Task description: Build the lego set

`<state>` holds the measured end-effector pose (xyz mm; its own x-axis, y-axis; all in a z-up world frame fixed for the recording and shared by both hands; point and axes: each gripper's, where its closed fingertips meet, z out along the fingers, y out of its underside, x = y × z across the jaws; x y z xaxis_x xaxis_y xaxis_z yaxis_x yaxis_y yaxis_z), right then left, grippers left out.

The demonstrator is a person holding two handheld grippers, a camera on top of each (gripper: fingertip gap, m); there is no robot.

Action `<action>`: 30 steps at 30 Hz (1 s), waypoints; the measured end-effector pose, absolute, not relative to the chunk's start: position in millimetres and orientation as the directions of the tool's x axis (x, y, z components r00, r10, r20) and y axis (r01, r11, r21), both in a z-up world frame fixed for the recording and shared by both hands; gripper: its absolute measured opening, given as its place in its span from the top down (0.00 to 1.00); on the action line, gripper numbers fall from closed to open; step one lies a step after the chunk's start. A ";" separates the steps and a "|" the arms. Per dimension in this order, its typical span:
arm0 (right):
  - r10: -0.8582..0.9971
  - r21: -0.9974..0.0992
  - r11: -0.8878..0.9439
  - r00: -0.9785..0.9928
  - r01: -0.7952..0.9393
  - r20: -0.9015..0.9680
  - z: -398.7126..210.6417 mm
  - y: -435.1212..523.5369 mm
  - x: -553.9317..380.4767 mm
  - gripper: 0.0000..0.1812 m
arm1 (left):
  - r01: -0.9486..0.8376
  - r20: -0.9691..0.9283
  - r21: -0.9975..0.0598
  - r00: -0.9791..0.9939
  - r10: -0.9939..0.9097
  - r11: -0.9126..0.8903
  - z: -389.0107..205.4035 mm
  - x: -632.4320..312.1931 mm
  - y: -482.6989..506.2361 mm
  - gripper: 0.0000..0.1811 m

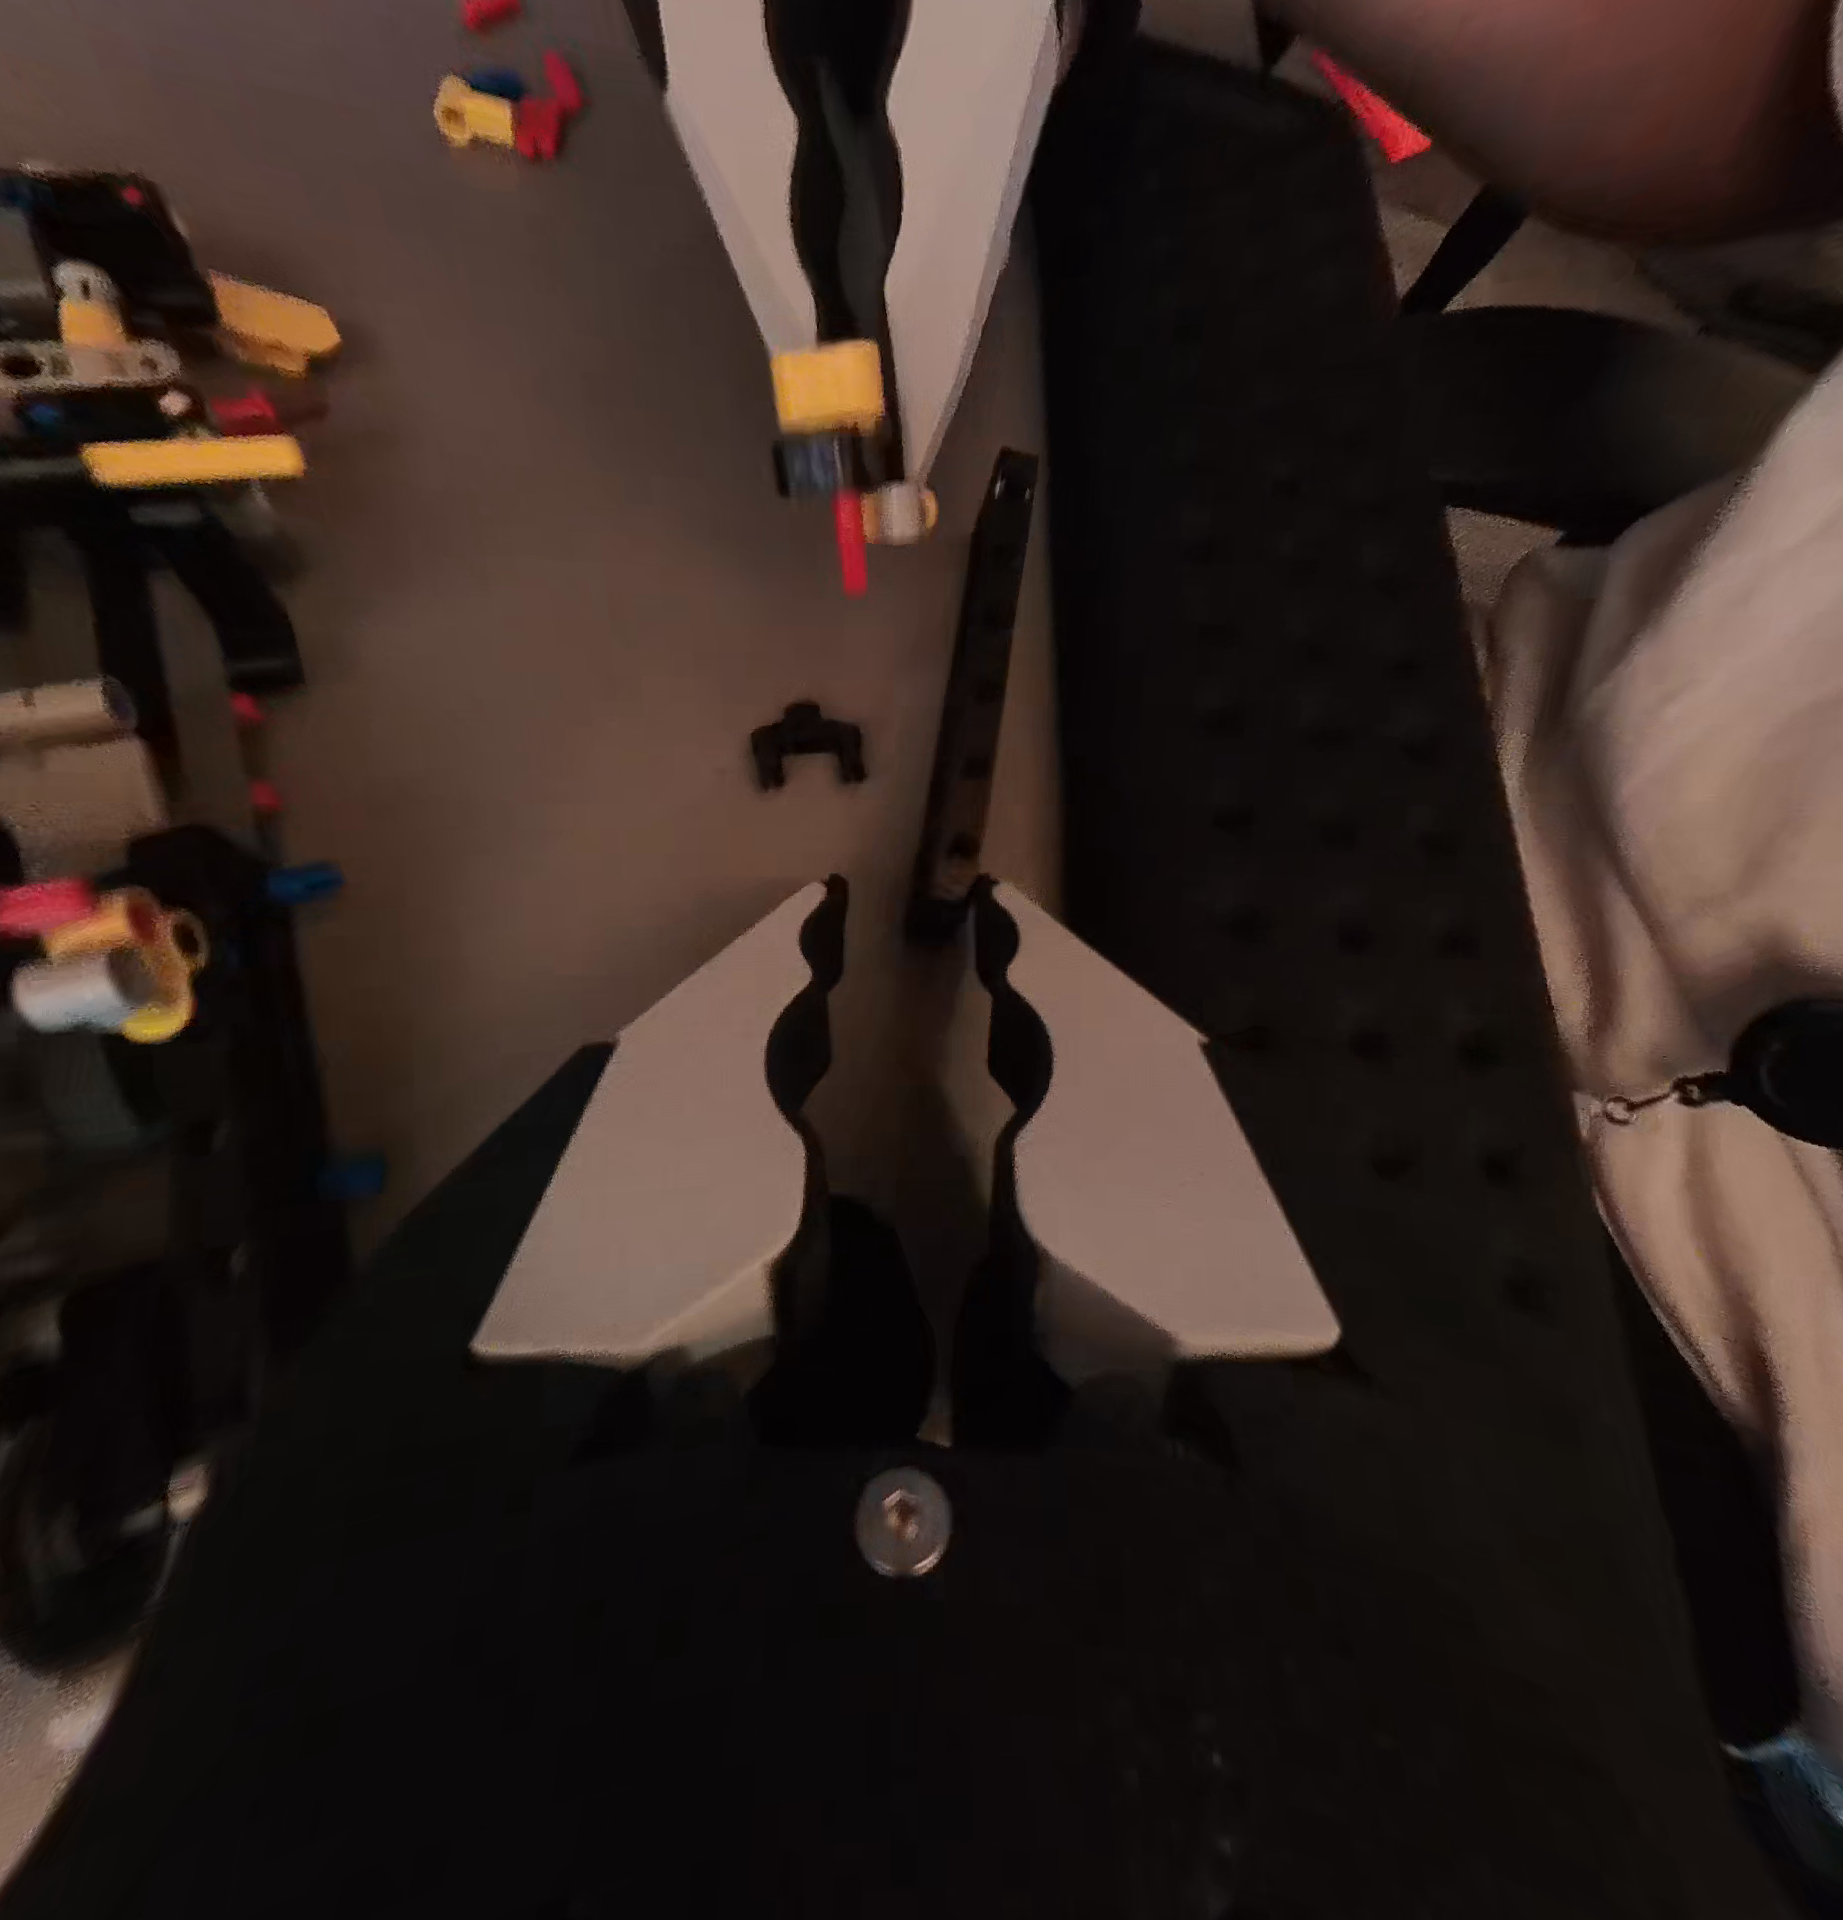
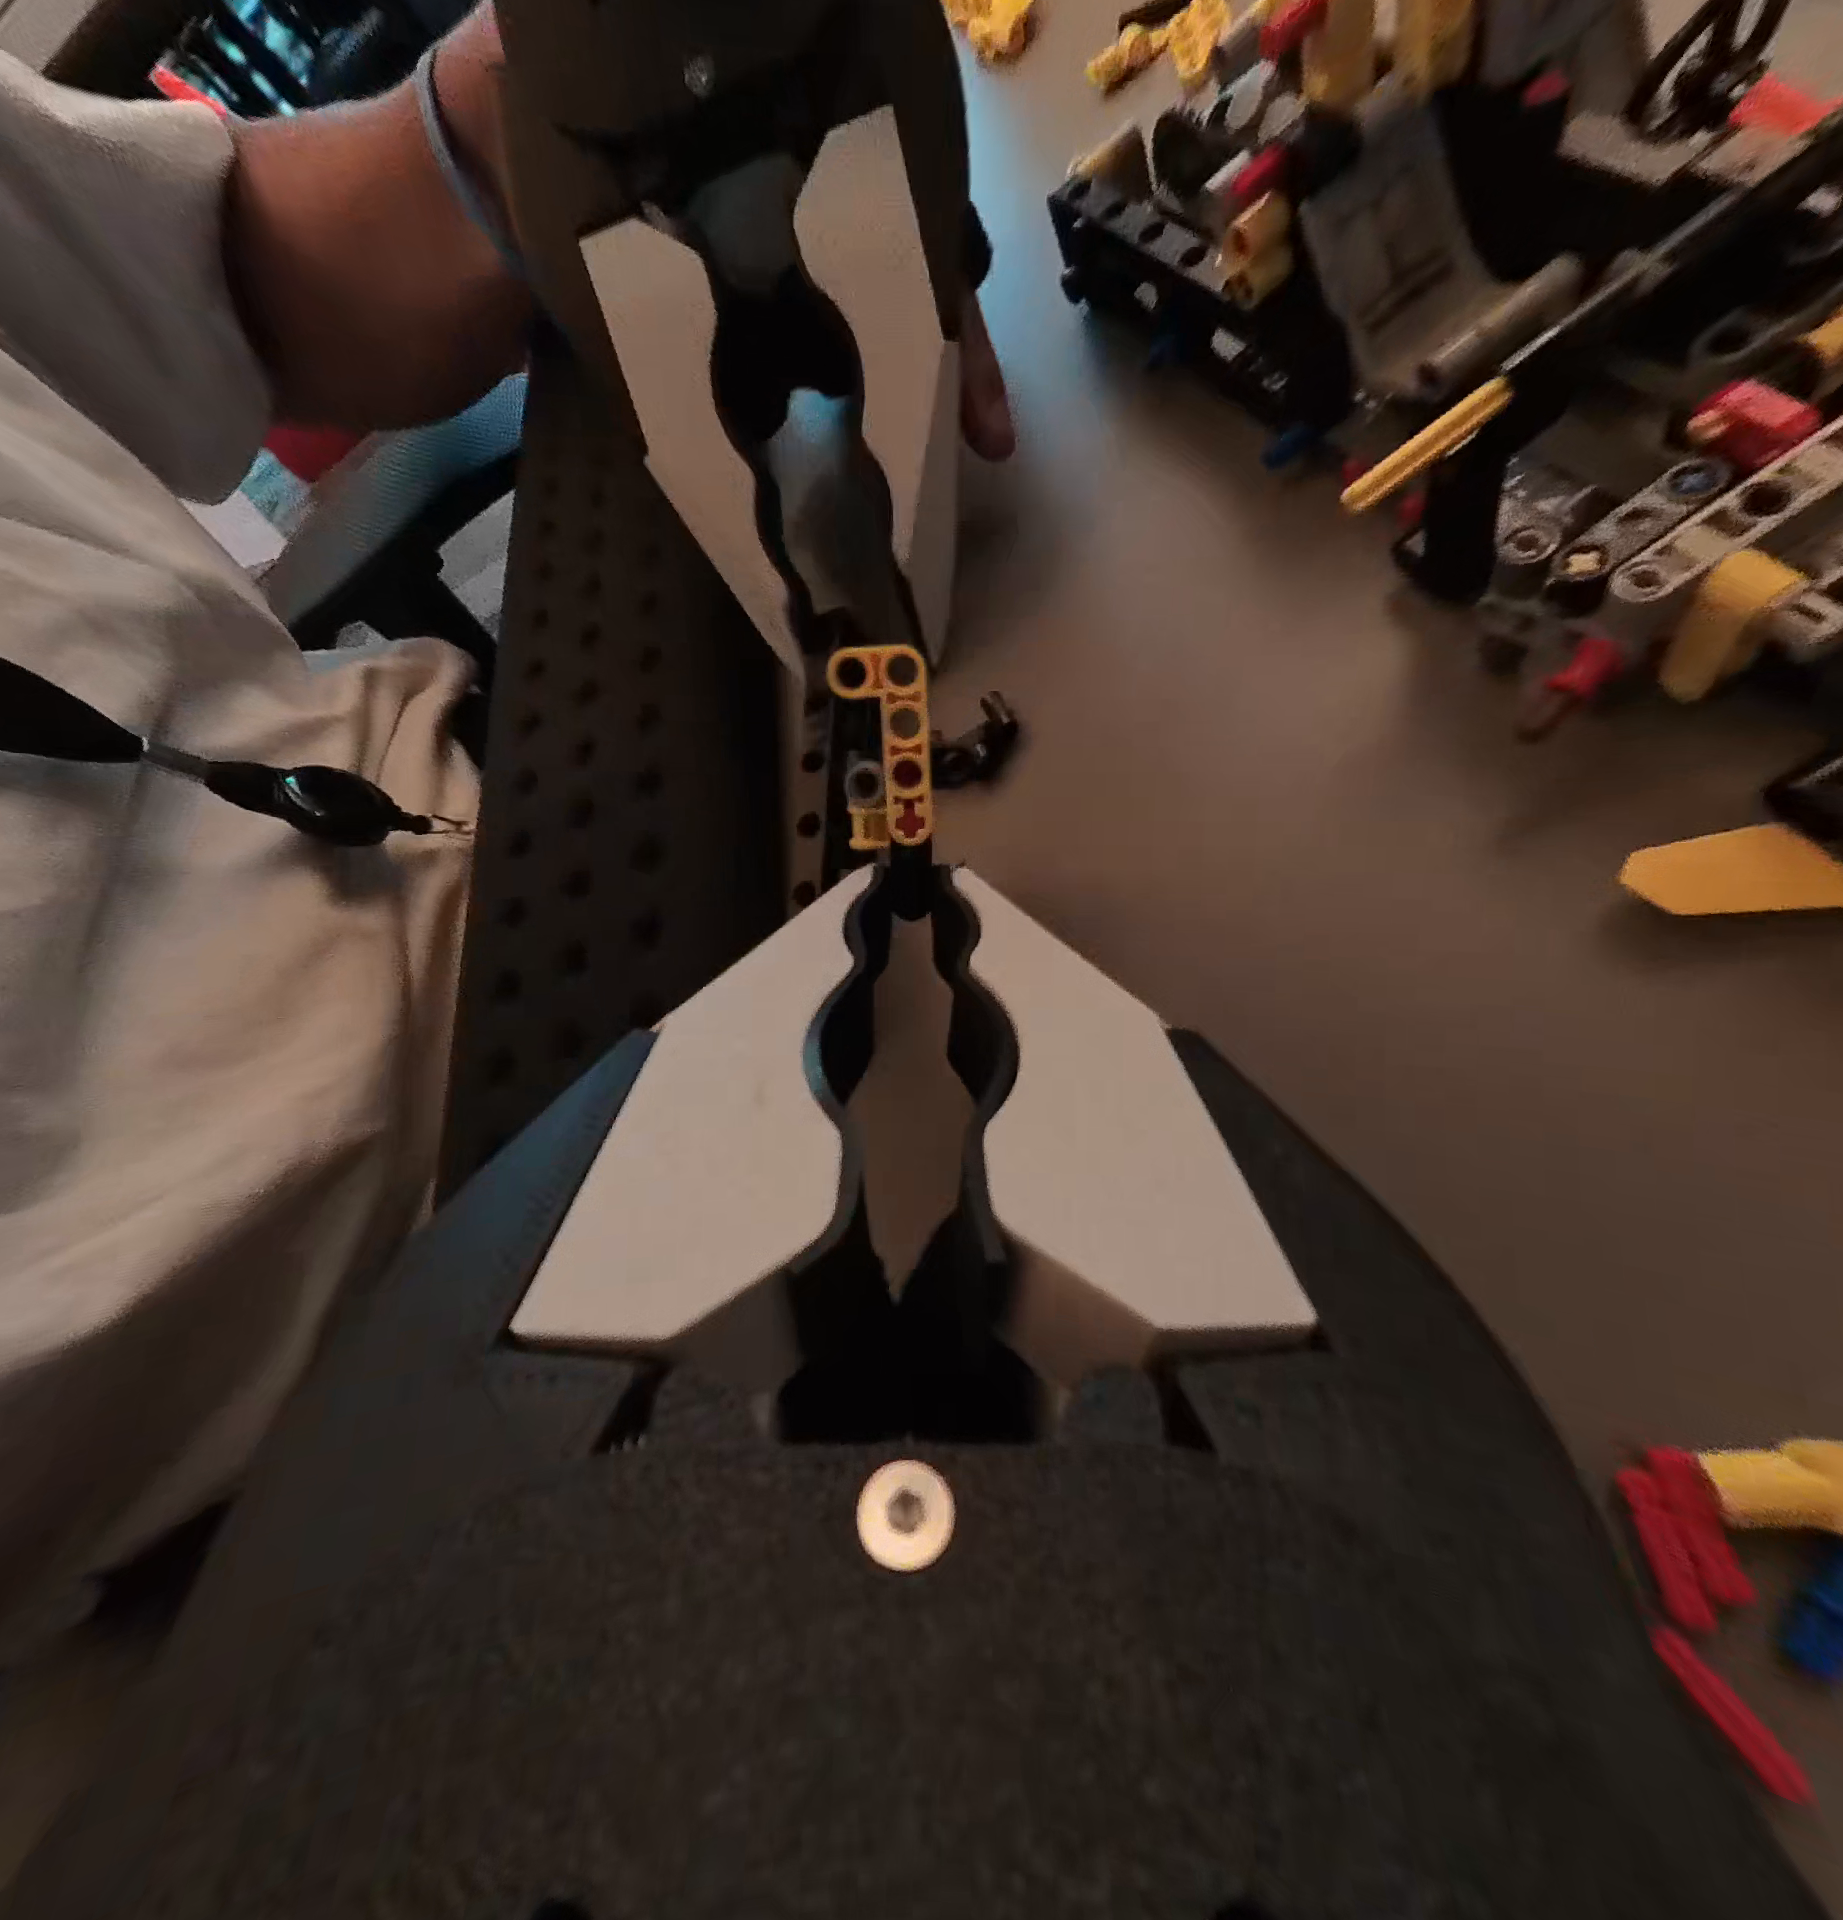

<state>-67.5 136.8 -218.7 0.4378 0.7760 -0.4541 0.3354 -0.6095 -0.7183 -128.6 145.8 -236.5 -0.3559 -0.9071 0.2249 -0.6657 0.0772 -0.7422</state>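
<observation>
Left wrist view: your left gripper (image 1: pixel 909 896) is spread and grasps nothing — the long black beam (image 1: pixel 977 696) lies just ahead off its right fingertip, long axis running away from you.

Right wrist view: your right gripper (image 2: pixel 909 883) is clenched on the yellow L-beam assembly (image 2: pixel 893 740), which points toward the left gripper, the nearer one to that beam.
</observation>
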 end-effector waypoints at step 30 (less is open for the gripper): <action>0.722 -0.701 -0.683 -0.338 -0.205 -0.604 -57.2 126.6 -152.9 0.96 | -0.188 0.432 -0.776 -0.854 -0.290 -0.603 -54.9 -163.3 119.9 0.96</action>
<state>-152.9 126.6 -57.2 -0.3378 0.7217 -0.6042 -0.2045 -0.6829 -0.7013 -163.3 119.9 -54.9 -0.8542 -0.2896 0.4319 -0.1878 -0.6026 -0.7756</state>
